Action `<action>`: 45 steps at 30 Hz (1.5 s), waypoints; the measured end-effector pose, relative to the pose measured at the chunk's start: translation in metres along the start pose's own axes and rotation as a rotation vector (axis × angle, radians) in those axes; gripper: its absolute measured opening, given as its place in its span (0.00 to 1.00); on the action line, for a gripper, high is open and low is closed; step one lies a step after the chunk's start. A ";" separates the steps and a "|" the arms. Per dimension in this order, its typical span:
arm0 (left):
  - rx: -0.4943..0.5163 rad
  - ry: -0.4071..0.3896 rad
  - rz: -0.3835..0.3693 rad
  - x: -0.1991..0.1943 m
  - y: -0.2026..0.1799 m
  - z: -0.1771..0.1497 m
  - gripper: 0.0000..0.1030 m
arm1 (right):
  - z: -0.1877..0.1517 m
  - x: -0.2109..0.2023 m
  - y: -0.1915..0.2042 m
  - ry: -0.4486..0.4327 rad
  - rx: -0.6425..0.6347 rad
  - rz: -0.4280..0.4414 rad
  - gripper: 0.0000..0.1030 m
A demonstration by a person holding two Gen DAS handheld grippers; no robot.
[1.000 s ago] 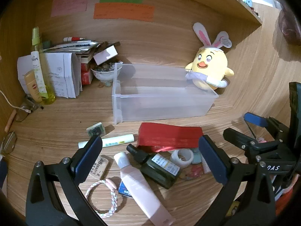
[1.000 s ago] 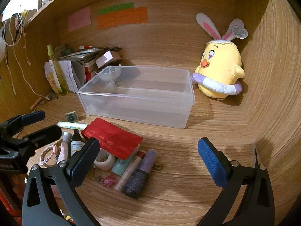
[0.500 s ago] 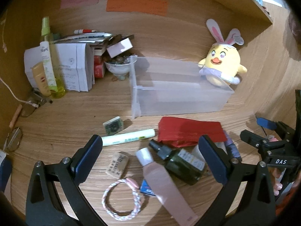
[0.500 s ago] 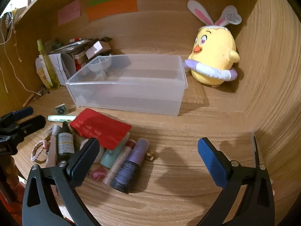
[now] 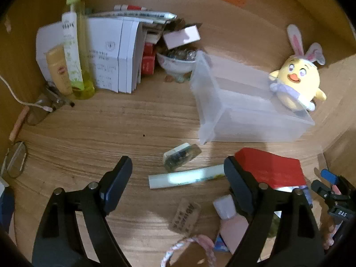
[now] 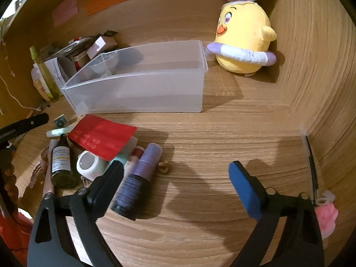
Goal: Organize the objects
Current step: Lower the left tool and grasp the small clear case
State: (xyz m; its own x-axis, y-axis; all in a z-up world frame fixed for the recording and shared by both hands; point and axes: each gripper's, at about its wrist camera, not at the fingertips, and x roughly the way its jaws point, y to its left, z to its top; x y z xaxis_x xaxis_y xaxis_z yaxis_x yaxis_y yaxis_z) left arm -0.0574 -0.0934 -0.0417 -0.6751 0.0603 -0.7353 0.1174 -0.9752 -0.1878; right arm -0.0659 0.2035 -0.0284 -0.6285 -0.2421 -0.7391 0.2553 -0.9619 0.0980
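Both tools are hanging spread wide and empty above the wooden worktop: the left tool is hovering over a pale green-and-white tube that is lying flat between its fingers' line of sight, and the right tool is hovering just beside a purple spray bottle lying on its side, whose dark base is sitting close to the tool's left finger. Nothing is being gripped yet, so the sorting appears to be at its opening step, with each hand picking a first item. The loose things are crowding together in a heap near the front edge: a red flat packet is resting on top of several others, a dark green glass dropper bottle is lying beside a small white jar, and a pink squeeze tube, a small square patterned packet, a brown paper tag and a pink-and-white braided bracelet are lying nearer the left tool. Behind them a clear, translucent plastic bin is standing with nothing inside it, likely the destination; a yellow chick plush with rabbit ears is sitting just beside its right end. Next, I judge, the left tool needs lowering until its fingers are straddling the tube across its narrow width, then closing gently, since a round tube is apt to be rolling away.
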 end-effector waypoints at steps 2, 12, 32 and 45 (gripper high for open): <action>-0.003 0.015 0.004 0.006 0.002 0.002 0.81 | 0.001 0.001 -0.003 0.004 0.008 0.008 0.80; -0.045 0.106 -0.018 0.035 0.008 0.010 0.66 | -0.003 0.006 -0.014 0.041 0.003 -0.003 0.57; -0.018 0.059 0.020 0.037 -0.001 0.014 0.35 | 0.000 0.029 0.005 0.063 -0.099 0.034 0.20; -0.031 -0.030 0.044 0.014 -0.001 0.019 0.35 | 0.006 0.020 0.000 0.017 -0.075 0.018 0.13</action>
State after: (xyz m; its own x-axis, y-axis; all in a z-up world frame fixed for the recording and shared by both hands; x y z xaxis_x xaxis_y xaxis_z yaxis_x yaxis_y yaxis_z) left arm -0.0803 -0.0952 -0.0393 -0.6901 0.0110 -0.7237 0.1696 -0.9696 -0.1765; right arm -0.0833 0.1981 -0.0388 -0.6110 -0.2569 -0.7488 0.3214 -0.9449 0.0619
